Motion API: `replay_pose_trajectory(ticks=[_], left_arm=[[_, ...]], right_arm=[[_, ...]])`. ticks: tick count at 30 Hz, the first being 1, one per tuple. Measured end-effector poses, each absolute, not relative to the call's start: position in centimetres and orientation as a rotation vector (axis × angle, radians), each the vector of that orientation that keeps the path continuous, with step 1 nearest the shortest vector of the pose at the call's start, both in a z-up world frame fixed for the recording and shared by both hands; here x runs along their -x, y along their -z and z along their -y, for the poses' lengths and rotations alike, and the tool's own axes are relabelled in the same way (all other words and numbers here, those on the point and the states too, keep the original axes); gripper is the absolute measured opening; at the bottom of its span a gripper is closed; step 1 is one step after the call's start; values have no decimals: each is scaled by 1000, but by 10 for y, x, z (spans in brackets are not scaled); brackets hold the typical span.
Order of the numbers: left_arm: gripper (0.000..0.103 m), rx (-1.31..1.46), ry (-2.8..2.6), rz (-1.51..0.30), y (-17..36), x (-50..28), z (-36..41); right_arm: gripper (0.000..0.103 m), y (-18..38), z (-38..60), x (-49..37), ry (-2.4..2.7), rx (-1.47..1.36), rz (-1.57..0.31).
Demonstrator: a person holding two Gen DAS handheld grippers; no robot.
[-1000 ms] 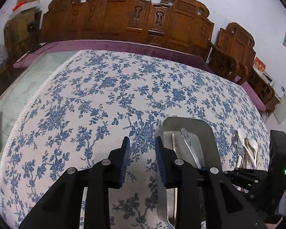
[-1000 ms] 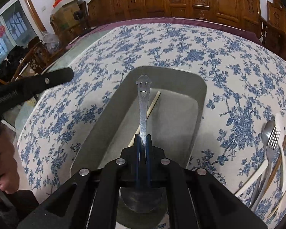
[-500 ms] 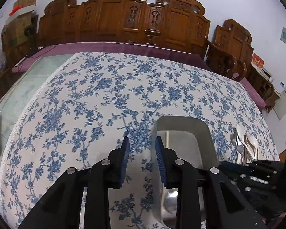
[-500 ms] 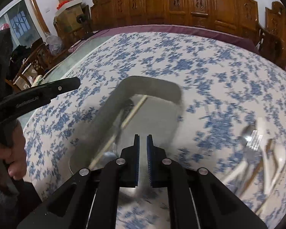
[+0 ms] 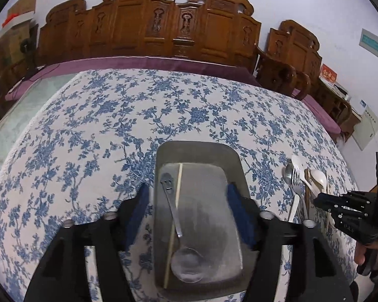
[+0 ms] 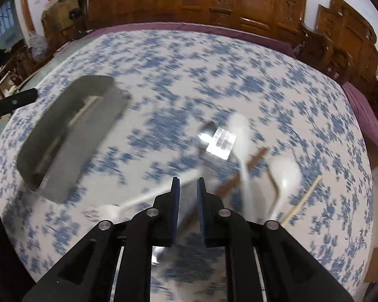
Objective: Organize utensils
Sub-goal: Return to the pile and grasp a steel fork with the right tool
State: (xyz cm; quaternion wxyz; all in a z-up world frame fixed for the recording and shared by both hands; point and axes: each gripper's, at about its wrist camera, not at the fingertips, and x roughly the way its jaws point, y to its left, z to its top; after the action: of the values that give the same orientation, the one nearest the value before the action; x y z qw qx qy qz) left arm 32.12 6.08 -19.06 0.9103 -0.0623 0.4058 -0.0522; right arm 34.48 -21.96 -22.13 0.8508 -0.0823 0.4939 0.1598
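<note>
The metal spoon (image 5: pixel 175 211) and one chopstick (image 5: pixel 175 216) lie in the grey tray (image 5: pixel 196 151) on the tabletop (image 5: pixel 88 125). The left tongs (image 5: pixel 186 201) are spreading wide around the tray, gripping nothing. The right tongs (image 6: pixel 187 188), empty and opening from a narrow gap, hang over the loose utensil pile (image 6: pixel 242 151); next comes choosing one piece and closing on its handle

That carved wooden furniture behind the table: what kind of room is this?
Most likely a home dining or living room. A carved wooden bench with a purple cushion lines the wall, a blue floral tablecloth covers the table, and a metal tray and loose cutlery lie on it.
</note>
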Motion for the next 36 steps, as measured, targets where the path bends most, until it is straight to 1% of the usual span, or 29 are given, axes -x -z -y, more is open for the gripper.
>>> replay_pose_trajectory(ticks=[3,8,16,17,20,24,28,33,34,36], left_arm=[[65,135,106,-835,192,-320,-53],[66,119,115,-825,193,-314,-34],[66,84,152,-841,203,-307,-3],[66,81,156,-843,204,-306,0],[66,77,168,-846,205,-304,6],[66,70,186,-849,207,-301,15],[66,56,197,-849,208,-299,20],[66,47,202,-853,209,-299,25],[66,44,205,-854,209,-298,26],[66,37,215,-853,208,-296,30]], right_arm=[[28,228,237,-349,-320,173,-1057],[28,237,248,-352,-330,124,-1089],[28,253,220,-363,-345,119,-1128],[28,256,217,-366,-327,130,-1138],[22,259,217,-372,-302,123,-1158],[21,260,214,-373,-286,147,-1174],[13,262,218,-373,-257,151,-1188],[13,262,215,-374,-253,171,-1191],[11,262,214,-374,-252,177,-1191],[8,261,214,-372,-247,186,-1186]])
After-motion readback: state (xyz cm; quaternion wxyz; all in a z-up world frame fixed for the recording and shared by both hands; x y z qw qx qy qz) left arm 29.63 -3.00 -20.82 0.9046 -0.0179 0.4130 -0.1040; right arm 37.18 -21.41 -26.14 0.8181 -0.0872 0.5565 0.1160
